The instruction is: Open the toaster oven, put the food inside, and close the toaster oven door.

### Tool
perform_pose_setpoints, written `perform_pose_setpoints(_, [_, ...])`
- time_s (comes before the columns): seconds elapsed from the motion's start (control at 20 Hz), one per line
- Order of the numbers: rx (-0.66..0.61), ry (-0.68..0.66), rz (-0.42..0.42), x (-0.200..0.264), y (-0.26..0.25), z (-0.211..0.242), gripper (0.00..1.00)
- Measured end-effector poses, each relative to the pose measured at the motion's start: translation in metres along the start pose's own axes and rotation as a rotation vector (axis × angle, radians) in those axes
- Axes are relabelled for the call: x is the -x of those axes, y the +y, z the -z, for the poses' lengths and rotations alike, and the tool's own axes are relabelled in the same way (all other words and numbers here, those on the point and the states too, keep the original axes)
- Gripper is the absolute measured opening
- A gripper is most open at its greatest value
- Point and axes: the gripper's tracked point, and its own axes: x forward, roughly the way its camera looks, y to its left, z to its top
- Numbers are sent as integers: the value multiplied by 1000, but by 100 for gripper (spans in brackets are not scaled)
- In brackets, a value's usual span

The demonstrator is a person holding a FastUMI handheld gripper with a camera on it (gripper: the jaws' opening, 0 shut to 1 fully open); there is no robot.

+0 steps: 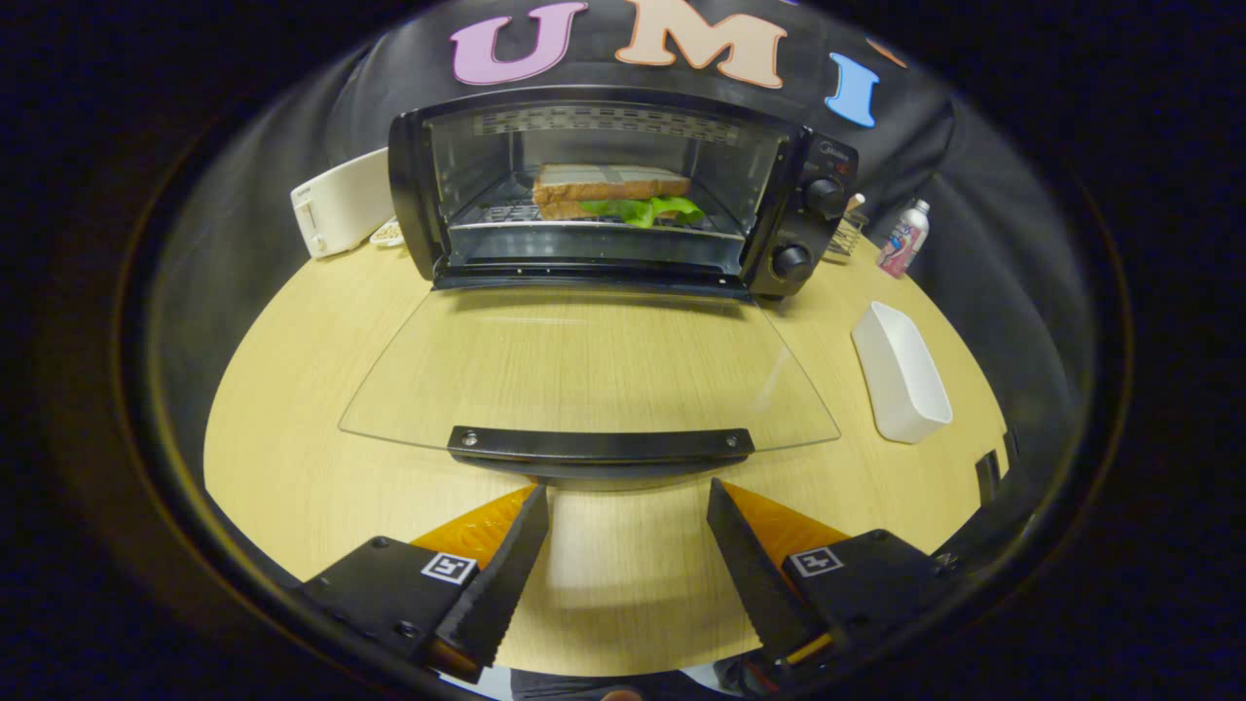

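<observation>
Sandwich (611, 192) sits inside the open oven (623, 190).

Bread with green leaves lies on the wire rack (506, 214) in the black oven, which stands at the back of the wooden table (292, 389). Its glass door (589, 375) hangs all the way down, flat over the table, and its black handle (601, 445) is the part nearest the gripper (628, 511). That gripper is wide open with nothing in it, and its two dark fingers (506, 570) point at the handle from just behind, not touching it. A white toaster (341, 202) stands next to the oven on one side. On the other side are a white tray (900, 370) and, farther back, a small bottle (903, 239).
</observation>
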Motion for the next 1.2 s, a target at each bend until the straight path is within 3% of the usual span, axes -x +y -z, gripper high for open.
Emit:
perform_pose_setpoints(0.4, [-55, -89, -11, 13, 3, -24, 100])
perform_pose_setpoints(0.65, [-154, -191, -43, 18, 7, -75, 100])
perform_pose_setpoints(1.2, [-221, -370, -108, 19, 20, -185, 100])
